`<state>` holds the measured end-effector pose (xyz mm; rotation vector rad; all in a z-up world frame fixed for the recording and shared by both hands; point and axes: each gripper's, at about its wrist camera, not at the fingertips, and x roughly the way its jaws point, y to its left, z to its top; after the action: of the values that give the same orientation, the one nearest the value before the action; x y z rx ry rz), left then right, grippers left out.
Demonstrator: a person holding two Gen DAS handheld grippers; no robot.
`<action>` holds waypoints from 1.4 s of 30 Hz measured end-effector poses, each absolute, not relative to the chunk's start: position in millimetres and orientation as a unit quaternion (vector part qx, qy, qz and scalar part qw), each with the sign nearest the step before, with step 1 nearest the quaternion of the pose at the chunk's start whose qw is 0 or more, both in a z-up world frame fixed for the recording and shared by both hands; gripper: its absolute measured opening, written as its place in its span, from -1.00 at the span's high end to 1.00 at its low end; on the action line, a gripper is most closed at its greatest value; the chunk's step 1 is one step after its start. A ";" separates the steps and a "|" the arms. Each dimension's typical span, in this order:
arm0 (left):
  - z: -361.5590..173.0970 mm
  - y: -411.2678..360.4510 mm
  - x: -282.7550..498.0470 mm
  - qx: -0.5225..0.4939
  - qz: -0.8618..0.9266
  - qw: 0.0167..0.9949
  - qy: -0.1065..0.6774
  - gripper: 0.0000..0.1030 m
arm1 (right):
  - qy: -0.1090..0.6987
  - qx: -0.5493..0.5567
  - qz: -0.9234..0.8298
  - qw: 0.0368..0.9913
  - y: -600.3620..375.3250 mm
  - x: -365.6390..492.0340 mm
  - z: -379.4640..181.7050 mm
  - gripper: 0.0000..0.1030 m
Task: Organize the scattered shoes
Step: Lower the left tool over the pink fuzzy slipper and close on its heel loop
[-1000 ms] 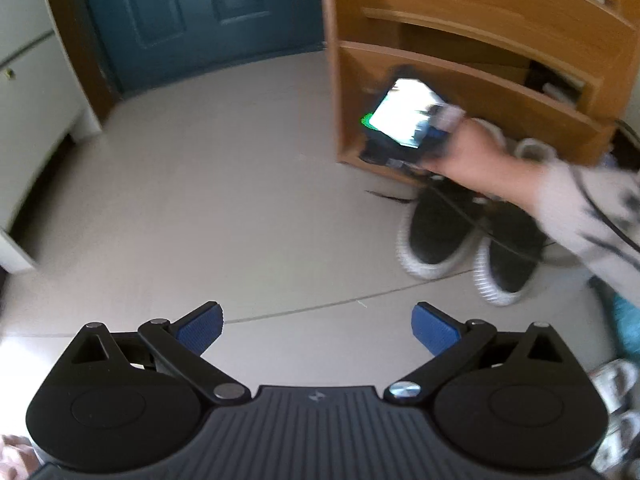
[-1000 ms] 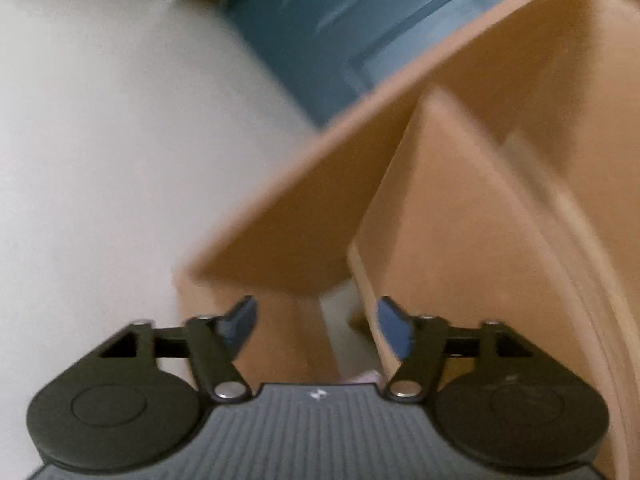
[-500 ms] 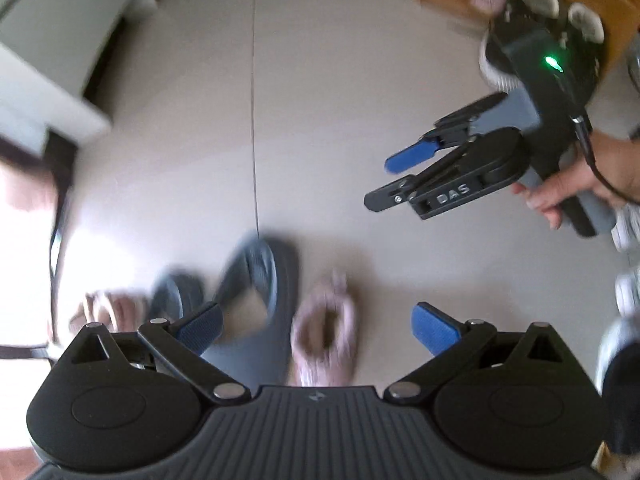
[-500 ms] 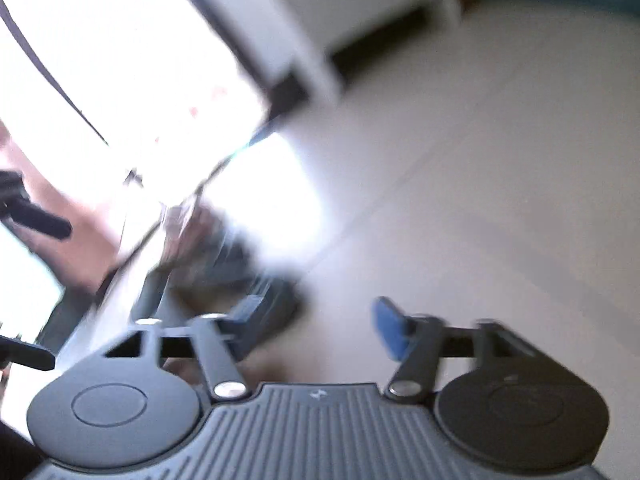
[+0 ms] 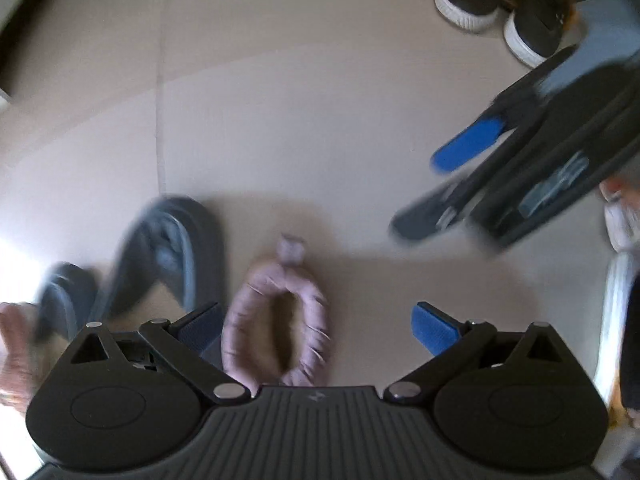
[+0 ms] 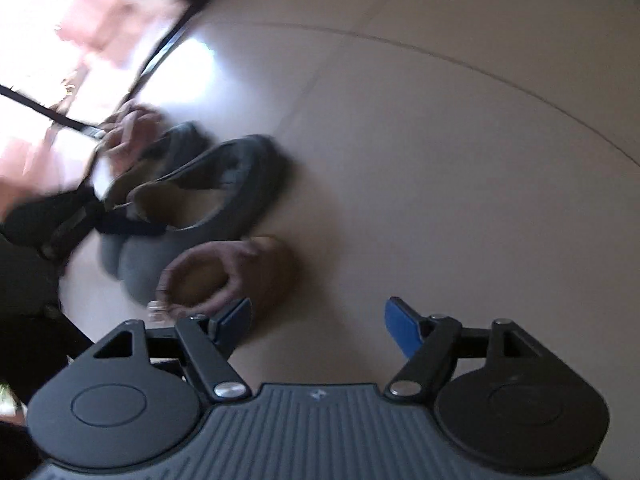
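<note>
Floor (image 5: 320,100) is plain beige tile and fills most of both views. Your black sneakers (image 5: 500,4) with white soles sit paired at the far edge, well apart from the rest. Closer in, the grey slippers (image 5: 172,248) lie just beside the pink slipper (image 5: 276,320). Your left claw (image 5: 316,326) hangs over that pink one, jaws spread wide and just easing inward, pads not touching it. Your right claw (image 6: 316,318) has just been opening, nothing between its pads.
</note>
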<state>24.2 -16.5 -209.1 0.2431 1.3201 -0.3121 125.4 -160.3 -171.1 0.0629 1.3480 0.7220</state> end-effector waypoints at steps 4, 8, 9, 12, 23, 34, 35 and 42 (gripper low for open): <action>-208.8 -6.3 28.3 0.132 -0.146 0.775 0.601 -0.82 | 0.585 0.074 0.321 0.741 -184.2 122.0 -170.6 -0.52; -204.4 4.8 34.0 0.128 -0.129 0.771 0.610 -0.82 | 0.604 0.103 0.311 0.727 -200.6 121.0 -177.1 -0.57; -205.0 4.4 35.6 0.127 -0.132 0.766 0.616 -0.82 | 0.608 0.101 0.312 0.723 -198.8 121.6 -179.9 -0.57; -210.7 -3.8 42.5 0.124 -0.140 0.741 0.645 -0.82 | 0.598 0.089 0.331 0.724 -191.0 123.9 -185.2 -0.58; -191.2 15.3 36.3 0.144 -0.142 0.763 0.614 -0.40 | 0.586 0.074 0.374 0.715 -191.4 127.8 -177.8 -0.74; -238.2 9.4 39.6 0.144 -0.193 0.734 0.635 0.57 | 0.574 0.061 0.360 0.733 -198.1 127.8 -174.1 -0.74; -240.4 3.3 38.2 0.168 -0.185 0.735 0.630 0.56 | 0.576 0.059 0.359 0.732 -197.1 128.5 -176.0 -0.74; -235.5 -19.9 35.5 0.196 -0.145 0.767 0.594 0.59 | 0.565 0.044 0.367 0.737 -187.9 128.6 -175.4 -0.74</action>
<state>35.5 -19.9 -235.5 0.4252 1.2901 -0.3143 128.6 -187.9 -175.4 0.0969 1.2411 0.8060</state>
